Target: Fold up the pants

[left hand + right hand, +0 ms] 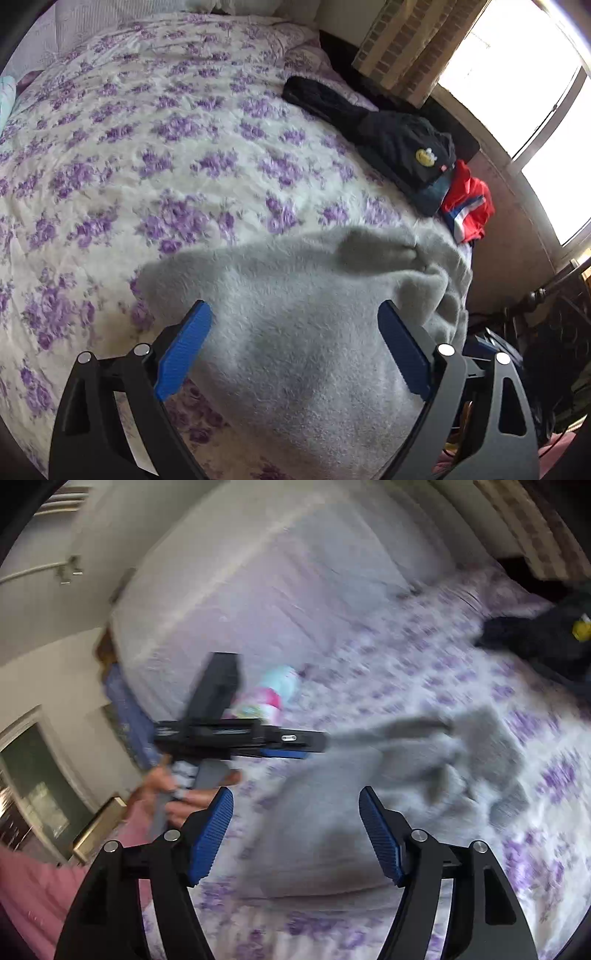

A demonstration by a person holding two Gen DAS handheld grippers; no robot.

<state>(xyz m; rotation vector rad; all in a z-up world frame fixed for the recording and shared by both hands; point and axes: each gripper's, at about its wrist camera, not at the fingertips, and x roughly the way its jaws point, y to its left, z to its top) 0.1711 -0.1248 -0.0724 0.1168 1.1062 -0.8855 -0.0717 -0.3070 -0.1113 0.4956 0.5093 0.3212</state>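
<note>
A bed (147,155) covered by a white sheet printed with purple flowers fills most of both views. On it, at the near edge, the grey fleece pants (295,332) are spread in a loose, rumpled heap, with one fold raised toward the far side. A pile of dark clothes (399,144) bearing a small yellow badge is seen at the bed's far right edge, and a red garment (469,203) lies just beside it. A patterned curtain (413,44) hangs by the bright window beyond.

The left claw (295,314) is held wide above the pants, its blue pads (184,347) apart, with fleece seen between them but not pressed. The right claw (295,805) is likewise spread, nothing being gripped; the grey cloth lies below and beyond it. In the blurred right wrist view, the left claw is seen from the side, carried by a hand (173,794) in a pink sleeve (44,893).
</note>
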